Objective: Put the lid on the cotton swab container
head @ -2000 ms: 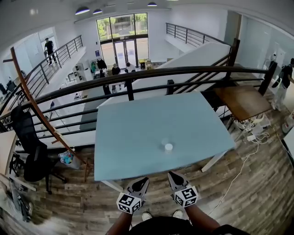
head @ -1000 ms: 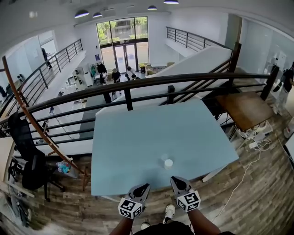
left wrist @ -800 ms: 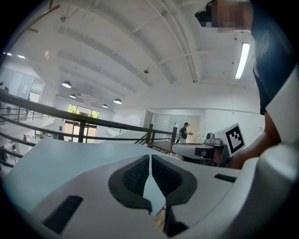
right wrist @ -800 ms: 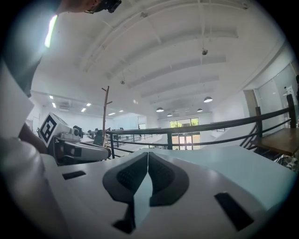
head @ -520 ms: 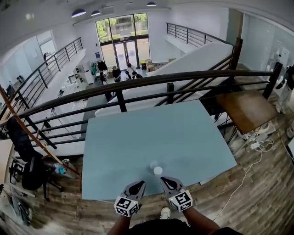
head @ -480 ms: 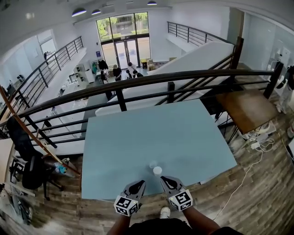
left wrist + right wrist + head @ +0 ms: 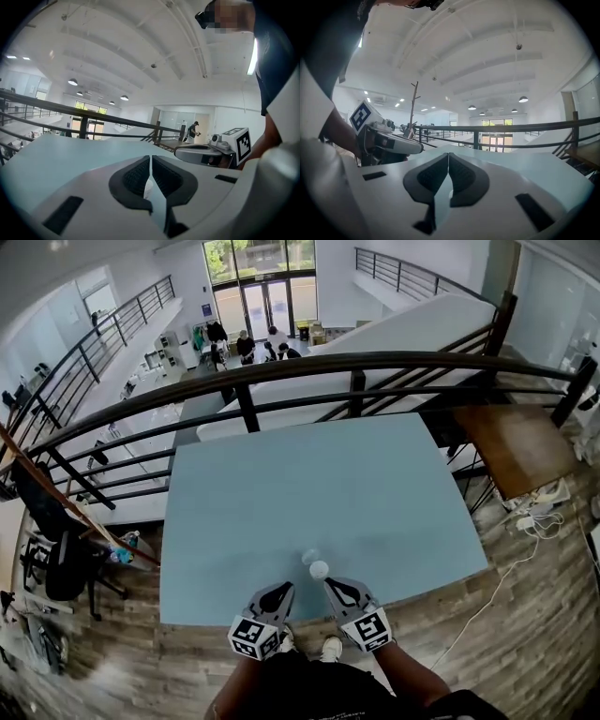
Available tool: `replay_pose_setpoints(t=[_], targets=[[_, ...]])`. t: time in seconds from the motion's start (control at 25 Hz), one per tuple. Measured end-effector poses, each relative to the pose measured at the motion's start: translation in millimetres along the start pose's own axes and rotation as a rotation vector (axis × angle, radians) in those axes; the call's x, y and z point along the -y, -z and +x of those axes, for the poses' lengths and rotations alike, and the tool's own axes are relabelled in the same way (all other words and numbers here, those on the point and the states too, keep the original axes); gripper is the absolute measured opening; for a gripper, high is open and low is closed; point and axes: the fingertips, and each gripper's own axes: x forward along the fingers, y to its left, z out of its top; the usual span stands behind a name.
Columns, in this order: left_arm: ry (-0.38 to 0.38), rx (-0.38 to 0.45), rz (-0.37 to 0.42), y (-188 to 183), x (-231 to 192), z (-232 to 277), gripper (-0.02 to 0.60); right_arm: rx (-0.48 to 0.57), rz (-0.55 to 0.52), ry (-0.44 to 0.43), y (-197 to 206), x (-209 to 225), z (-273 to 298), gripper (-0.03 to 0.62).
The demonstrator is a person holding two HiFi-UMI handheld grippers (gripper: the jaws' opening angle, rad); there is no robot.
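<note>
At table edge [image 7: 197,613] | left fingers [image 7: 136,177] together, empty | right fingers [image 7: 433,176] together, empty

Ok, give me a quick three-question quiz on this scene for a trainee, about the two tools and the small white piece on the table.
1. True or false: the left tool is gripping the white round piece.
2. The jaws of the right tool are: A) wide apart; B) together, with nothing between them; C) closed on a cloth.
3. Fill in: the white round piece rests on the ___ table, near the edge closest to the person.
Key: 1 false; 2 B; 3 blue.
</note>
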Motion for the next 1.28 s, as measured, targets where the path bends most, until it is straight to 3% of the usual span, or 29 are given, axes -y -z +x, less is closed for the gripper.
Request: replay_pose_setpoints(t=[0.24,0.4,0.52,0.64,0.84,1.28], targets=[[0.035,-0.021,-0.003,-6,-28,13,0.029,-0.04,0.013,0.05,7,6,21,0.018],[0.061,-0.01,0.023,-19,-54,16,0.029,-0.023,-0.012,0.082,-4,9,47,0.018],[0.085,0.008,0.015,-30,-68,22,0.029,-0.006,0.03,0.138,-15,20,58,0.018],[0.114,0.038,0.01,-37,-73,30,0.025,0.002,0.038,0.196,-18,36,58,0.018],[0.163,0.019,0.031,-34,-71,37,0.025,-0.005,0.034,0.264,-10,51,48,0.018],[0.083,-0.007,0.003,-26,-76,50,0.023,-0.044,0.049,0.178,0,63,55,0.02]])
